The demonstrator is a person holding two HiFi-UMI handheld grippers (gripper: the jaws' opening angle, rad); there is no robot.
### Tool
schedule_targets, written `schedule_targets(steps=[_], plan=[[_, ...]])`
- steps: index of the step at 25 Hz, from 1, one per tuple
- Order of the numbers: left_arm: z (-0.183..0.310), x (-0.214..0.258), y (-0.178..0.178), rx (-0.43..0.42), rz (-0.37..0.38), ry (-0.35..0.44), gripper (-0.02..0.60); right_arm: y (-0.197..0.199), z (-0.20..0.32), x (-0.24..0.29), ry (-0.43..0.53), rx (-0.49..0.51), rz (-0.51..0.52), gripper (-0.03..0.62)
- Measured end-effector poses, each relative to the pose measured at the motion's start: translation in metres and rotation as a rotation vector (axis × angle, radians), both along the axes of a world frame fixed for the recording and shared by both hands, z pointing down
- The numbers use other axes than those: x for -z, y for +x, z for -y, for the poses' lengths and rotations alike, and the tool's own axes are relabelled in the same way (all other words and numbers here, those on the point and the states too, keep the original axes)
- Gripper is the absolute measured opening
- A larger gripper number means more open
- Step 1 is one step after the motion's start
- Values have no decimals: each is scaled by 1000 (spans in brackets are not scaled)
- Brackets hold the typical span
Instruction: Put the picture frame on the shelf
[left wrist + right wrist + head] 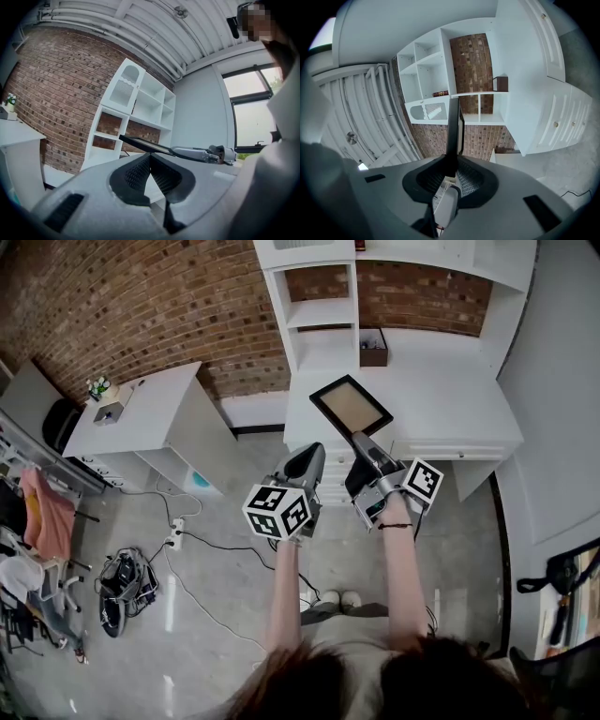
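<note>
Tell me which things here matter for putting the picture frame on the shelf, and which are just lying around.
For the job:
- picture frame
- right gripper, shut on the frame
- white shelf

Lying about:
- small brown box
- side table with a small plant
- cables on the floor
- left gripper, shut and empty

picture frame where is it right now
In the head view the picture frame sits just right of centre, held in the right gripper, raised in front of the white desk and the shelf unit.
</note>
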State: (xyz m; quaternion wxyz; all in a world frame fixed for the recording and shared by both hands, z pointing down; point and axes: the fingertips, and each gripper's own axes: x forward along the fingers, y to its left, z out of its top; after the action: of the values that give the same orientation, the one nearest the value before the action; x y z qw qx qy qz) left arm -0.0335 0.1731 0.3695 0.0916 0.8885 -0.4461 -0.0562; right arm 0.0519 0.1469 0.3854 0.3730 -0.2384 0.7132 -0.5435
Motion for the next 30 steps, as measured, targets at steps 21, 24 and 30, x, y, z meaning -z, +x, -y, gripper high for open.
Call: schedule_targets(steps=[21, 24, 30], plan=[[31, -13, -6, 42, 34, -25, 11, -4, 36, -15, -25, 33, -5, 69], [57, -9, -10, 34, 30, -21, 11, -11, 60, -12, -32, 37, 0, 67], [83, -14, -11, 17, 38, -16, 11, -14, 82, -19, -35, 29, -6, 67]])
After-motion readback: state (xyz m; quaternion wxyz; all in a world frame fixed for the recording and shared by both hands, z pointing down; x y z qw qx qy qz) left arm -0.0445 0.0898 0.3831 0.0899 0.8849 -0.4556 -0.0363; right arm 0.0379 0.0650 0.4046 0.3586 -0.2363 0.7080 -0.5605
